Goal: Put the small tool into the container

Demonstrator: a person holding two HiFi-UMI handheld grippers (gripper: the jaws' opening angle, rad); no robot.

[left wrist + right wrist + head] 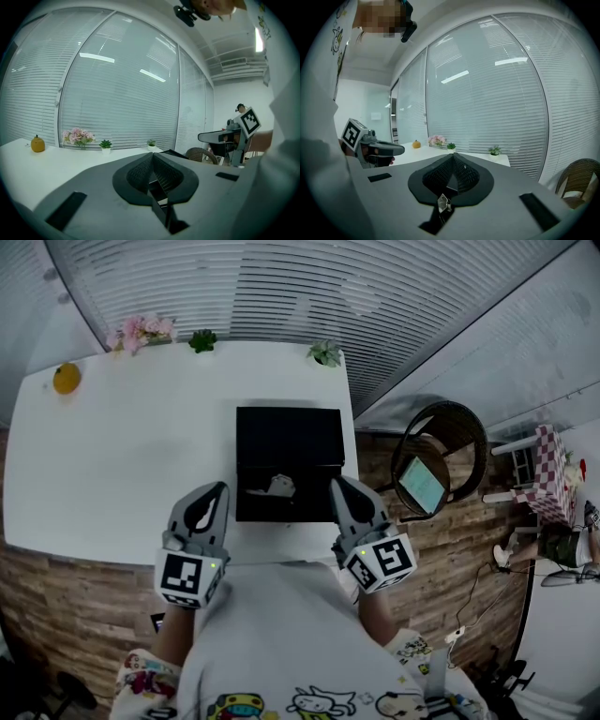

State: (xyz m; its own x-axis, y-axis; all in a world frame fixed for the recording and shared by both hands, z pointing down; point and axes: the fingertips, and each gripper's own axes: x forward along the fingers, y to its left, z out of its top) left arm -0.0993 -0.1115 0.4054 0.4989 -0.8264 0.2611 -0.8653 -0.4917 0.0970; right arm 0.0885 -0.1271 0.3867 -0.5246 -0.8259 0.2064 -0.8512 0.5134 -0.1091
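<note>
Nearest is the person's printed shirt (281, 652), with both grippers held low just over the near edge of the white table (112, 465). The left gripper (220, 489) has its jaws pressed together at the tips with nothing between them, and so has the right gripper (337, 483). A small bright metal piece (443, 202) sits in the slot at the root of the right jaws (whether it belongs to the gripper I cannot tell).

Between the two tips and a little farther off, the black container (281, 432) lies open. A small pale thing, which I take for the small tool (279, 486), rests in its near half. By that reading the placing is done. If anything is left, it is only to draw the grippers away without knocking the container.
</note>
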